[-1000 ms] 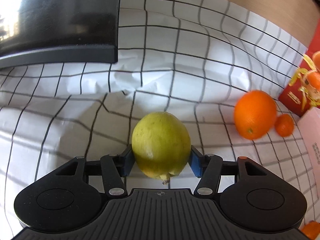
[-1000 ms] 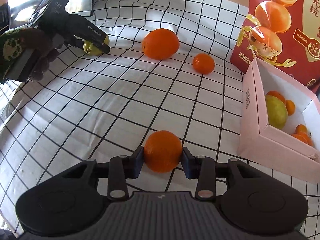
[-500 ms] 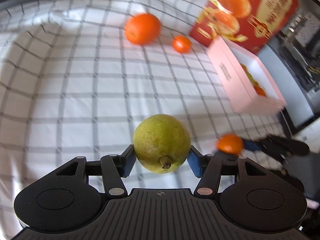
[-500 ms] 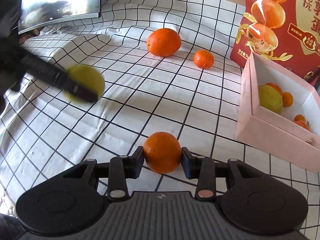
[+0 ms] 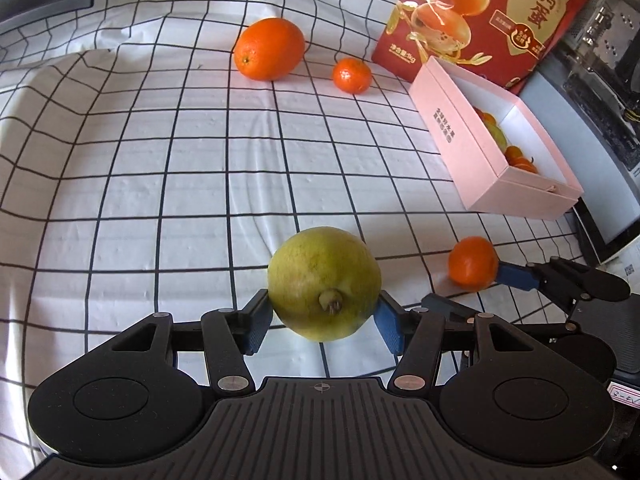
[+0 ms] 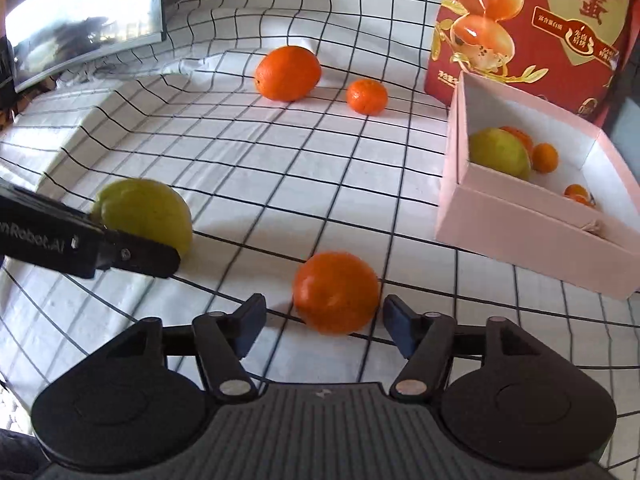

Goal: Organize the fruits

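**Over the checked cloth, two fruits wait for the box**

On a cloth-covered counter, the left hand-held gripper (image 5: 324, 320) is clamped on a green pear (image 5: 324, 282), blue pads (image 5: 256, 322) pressed to its flanks and the stalk end turned toward the camera; the fruit appears lifted off the cloth, a hold that suits carrying it. Just to its right, the right hand-held gripper (image 6: 324, 322) stands with its fingers apart on either side of an orange (image 6: 336, 292), a visible gap at each pad. The orange seems to rest on the cloth; whether it is about to be taken or has just been set down cannot be told.

Beyond them to the right lies the likely goal, an open pink box (image 6: 520, 232) already holding another pear (image 6: 500, 152) and several small oranges, which suggests the sorting is partly done. Two fruits lie loose farther back: a large orange (image 5: 269, 49) and, near it, a small mandarin (image 5: 352, 75), both well apart from the grippers.

The surface is a white cloth with a black grid (image 5: 160, 160), rumpled at the far left. A red printed carton (image 5: 488, 16) stands upright behind the box, a dark screen (image 6: 84, 20) reflects daylight at the back left, and dark equipment lines the right edge.
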`<control>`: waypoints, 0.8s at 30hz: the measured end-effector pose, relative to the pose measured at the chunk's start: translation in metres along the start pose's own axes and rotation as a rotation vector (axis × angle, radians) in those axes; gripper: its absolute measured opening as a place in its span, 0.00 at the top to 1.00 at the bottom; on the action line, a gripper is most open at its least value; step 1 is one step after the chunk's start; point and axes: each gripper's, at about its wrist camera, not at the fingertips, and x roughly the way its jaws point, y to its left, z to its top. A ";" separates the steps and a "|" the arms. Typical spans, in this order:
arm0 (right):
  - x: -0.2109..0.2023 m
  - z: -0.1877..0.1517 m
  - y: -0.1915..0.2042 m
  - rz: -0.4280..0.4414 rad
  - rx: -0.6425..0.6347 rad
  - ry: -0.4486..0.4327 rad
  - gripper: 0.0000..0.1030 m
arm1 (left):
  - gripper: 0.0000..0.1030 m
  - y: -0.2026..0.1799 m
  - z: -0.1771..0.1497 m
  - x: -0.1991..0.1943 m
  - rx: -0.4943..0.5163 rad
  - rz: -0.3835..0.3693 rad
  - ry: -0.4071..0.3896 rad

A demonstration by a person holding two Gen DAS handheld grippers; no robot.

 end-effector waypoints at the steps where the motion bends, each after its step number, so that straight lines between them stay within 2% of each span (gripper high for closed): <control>1: 0.000 0.000 0.000 -0.002 0.004 0.000 0.34 | 0.41 0.000 0.001 0.000 -0.002 0.000 0.000; 7: -0.001 -0.001 -0.003 -0.017 0.020 -0.004 0.33 | 0.41 0.000 0.001 0.002 0.015 -0.001 -0.012; 15: -0.003 -0.002 -0.002 -0.022 0.018 -0.006 0.33 | 0.41 0.005 -0.009 -0.002 0.099 -0.043 -0.057; 24: -0.004 -0.006 -0.002 -0.024 0.020 -0.016 0.33 | 0.40 0.007 -0.013 -0.012 0.113 -0.006 -0.127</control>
